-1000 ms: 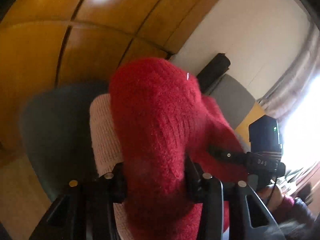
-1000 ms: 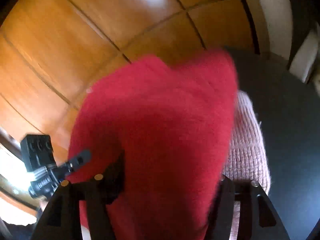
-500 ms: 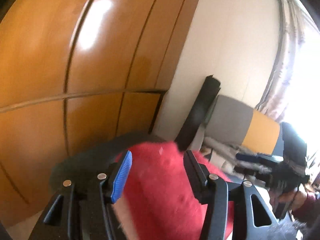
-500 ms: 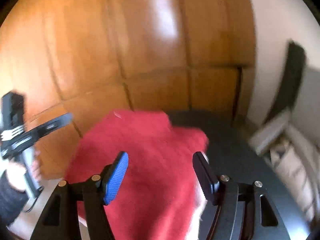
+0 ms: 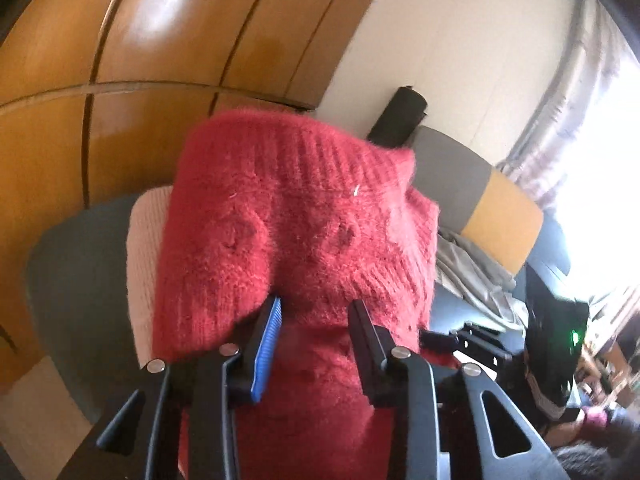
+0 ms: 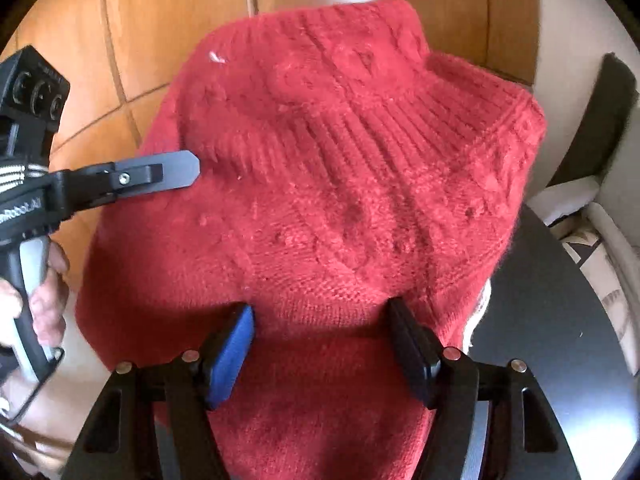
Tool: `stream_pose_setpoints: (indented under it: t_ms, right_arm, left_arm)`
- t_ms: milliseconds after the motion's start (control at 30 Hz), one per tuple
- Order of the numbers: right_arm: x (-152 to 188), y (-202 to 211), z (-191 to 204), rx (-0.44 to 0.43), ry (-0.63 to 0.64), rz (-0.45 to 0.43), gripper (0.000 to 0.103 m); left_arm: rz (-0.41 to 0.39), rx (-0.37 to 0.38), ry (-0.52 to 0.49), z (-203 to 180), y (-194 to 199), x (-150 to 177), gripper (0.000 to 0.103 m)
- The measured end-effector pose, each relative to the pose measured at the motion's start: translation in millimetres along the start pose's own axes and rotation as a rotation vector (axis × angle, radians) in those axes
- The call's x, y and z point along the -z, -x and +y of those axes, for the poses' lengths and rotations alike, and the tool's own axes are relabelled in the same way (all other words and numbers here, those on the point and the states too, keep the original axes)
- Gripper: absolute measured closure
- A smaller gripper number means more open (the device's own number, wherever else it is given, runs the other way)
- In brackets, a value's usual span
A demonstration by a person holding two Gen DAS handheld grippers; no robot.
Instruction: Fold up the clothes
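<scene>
Fluffy red cable-knit sweater (image 6: 344, 184) sits heaped on the round dark table (image 6: 560, 320), on top of a pale pink knitted garment (image 5: 144, 256) peeking out along the heap's edge. Left gripper (image 5: 314, 320) gapes wide, blue pad showing, nothing pinched, red wool bulging between the fingers. Right gripper (image 6: 322, 328) also spread open, fabric lying between its fingers but not clamped. That knit looks soft, thick and floppy, light enough, likely to sag and stretch; the ribbed collar band or a hem edge looks like the firmest place to pinch. Table surface is smooth and dark. Behind: glossy orange wooden wardrobe panels (image 5: 120, 80), a grey-and-yellow chair (image 5: 492, 208), bright curtained window (image 5: 592, 100).
</scene>
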State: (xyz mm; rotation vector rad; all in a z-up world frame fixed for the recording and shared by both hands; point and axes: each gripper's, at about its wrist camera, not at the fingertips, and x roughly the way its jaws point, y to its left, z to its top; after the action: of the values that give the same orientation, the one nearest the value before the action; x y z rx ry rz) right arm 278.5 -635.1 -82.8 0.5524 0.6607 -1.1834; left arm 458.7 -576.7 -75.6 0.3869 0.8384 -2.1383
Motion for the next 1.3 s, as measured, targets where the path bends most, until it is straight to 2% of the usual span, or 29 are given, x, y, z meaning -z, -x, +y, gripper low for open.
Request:
stream_pose_setpoints:
  t_ms: [100,133,200,267,367,400,467,533,633,700,800,833,867,933,1067,1233,1300]
  right_arm:
    - [-12,5,7,0.016,-0.007,-0.033,0.03]
    - [-19,9,9,0.019,-0.017,-0.04,0.03]
    - [-30,20,16,0.037,-0.027,-0.063,0.03]
    - [-41,34,24,0.064,-0.026,-0.093,0.03]
    - [-46,72,32,0.144,-0.018,-0.13,0.03]
    - [-47,80,36,0.174,-0.019,-0.136,0.026]
    - [-49,83,49,0.22,-0.021,-0.148,0.016]
    - [-48,95,63,0.291,0.002,-0.173,0.012]
    - [-51,113,74,0.37,0.028,-0.188,0.01]
    - [-47,121,79,0.375,0.024,-0.187,0.009]
    - [-39,131,87,0.363,0.009,-0.183,0.007]
    - [-36,130,88,0.35,0.0,-0.182,0.007]
    - [-32,129,88,0.338,-0.007,-0.181,0.007]
    - [-29,126,91,0.326,-0.008,-0.184,0.007]
    - [-22,133,96,0.311,-0.011,-0.213,0.004]
    - [-18,139,103,0.3,-0.008,-0.229,0.001]
    - [-18,138,104,0.299,-0.01,-0.23,0.001]
  left_arm:
    - [-0.022,-0.027,-0.003,-2,12,-12,0.067]
    - [-0.03,-0.037,-0.005,-3,16,-16,0.058]
    - [-0.047,-0.078,-0.027,-9,29,-20,0.054]
    - [-0.064,-0.15,-0.073,-20,48,-19,0.047]
    - [-0.125,-0.25,-0.119,-40,79,-17,0.047]
    - [-0.142,-0.279,-0.127,-45,86,-15,0.047]
    - [-0.171,-0.389,-0.153,-54,107,-7,0.047]
    - [-0.176,-0.507,-0.133,-59,119,-1,0.047]
    - [-0.149,-0.509,-0.084,-60,137,9,0.047]
    - [-0.129,-0.503,-0.051,-59,150,16,0.047]
    - [-0.155,-0.558,-0.139,-78,161,21,0.051]
    - [-0.167,-0.57,-0.18,-86,164,21,0.057]
    - [-0.179,-0.58,-0.223,-94,166,21,0.06]
    - [-0.184,-0.545,-0.229,-98,171,19,0.063]
    - [-0.187,-0.525,-0.225,-106,174,13,0.067]
    - [-0.145,-0.473,-0.156,-102,167,16,0.069]
    - [-0.13,-0.495,-0.15,-101,163,17,0.069]
